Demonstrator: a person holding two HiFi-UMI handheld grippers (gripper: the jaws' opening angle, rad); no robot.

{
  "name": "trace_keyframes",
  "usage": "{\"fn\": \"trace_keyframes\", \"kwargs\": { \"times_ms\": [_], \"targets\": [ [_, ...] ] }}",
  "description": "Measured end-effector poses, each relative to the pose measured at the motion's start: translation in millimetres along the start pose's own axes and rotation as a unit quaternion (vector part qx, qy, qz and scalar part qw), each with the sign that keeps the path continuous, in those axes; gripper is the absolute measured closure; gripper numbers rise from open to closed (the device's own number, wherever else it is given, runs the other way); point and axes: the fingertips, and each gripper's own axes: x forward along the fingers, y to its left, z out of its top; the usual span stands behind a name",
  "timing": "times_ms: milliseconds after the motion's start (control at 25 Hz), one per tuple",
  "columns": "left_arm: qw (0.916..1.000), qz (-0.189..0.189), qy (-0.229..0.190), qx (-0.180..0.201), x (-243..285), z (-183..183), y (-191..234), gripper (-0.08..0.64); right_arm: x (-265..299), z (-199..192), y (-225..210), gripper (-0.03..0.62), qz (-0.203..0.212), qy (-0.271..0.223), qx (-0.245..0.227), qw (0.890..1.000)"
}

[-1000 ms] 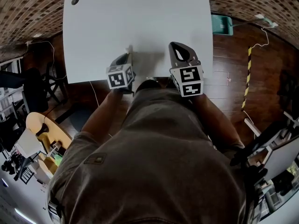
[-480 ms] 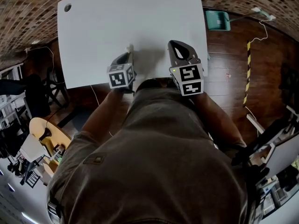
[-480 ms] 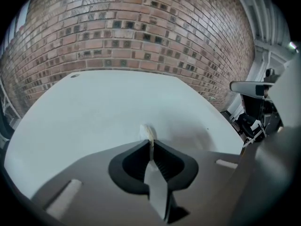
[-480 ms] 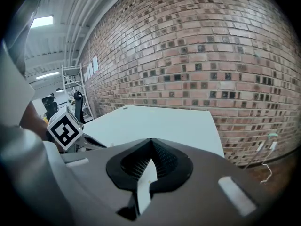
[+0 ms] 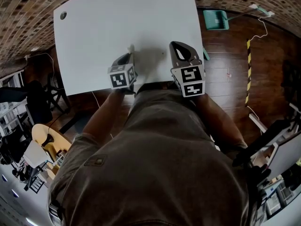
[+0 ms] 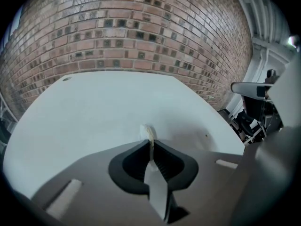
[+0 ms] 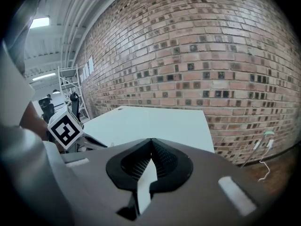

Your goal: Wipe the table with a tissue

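The white table (image 5: 117, 22) fills the top of the head view. My left gripper (image 5: 130, 55) hangs over the table's near edge, shut on a small white tissue (image 5: 131, 48) that pokes out past its tips. In the left gripper view the tissue (image 6: 148, 132) stands pinched between the closed jaws of the left gripper (image 6: 150, 141), just above the tabletop (image 6: 103, 107). My right gripper (image 5: 175, 46) is a short way to the right over the same edge. Seen from its own camera, the right gripper (image 7: 151, 141) is shut with nothing showing between its tips.
A round hole (image 5: 63, 15) marks the table's far left corner. A brick wall (image 6: 141, 32) stands behind the table. On the wooden floor to the right lie a teal object (image 5: 215, 19), a white cable (image 5: 259, 8) and yellow-black tape (image 5: 247, 74). Chairs and clutter (image 5: 37, 102) crowd the left.
The head camera has shifted, so the table sits a little more to the left in view. Both grippers stay at the near edge, the left still shut on the tissue.
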Motion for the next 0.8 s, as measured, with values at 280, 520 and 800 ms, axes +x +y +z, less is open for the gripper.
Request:
{"fn": "trace_keyframes", "kwargs": {
  "times_ms": [280,520,800],
  "targets": [
    [0.9998,0.012,-0.002,-0.013,-6,-4,12,0.531,5,5,9,0.578,0.011,-0.003,-0.004,1.000],
    [0.9988,0.035,-0.009,-0.033,-15,-9,45,0.531,13,6,23,0.578,0.021,-0.002,-0.011,1.000],
    [0.9984,0.039,-0.011,-0.039,-13,-6,54,0.531,17,8,26,0.578,0.019,-0.001,-0.013,1.000]
  ]
}}
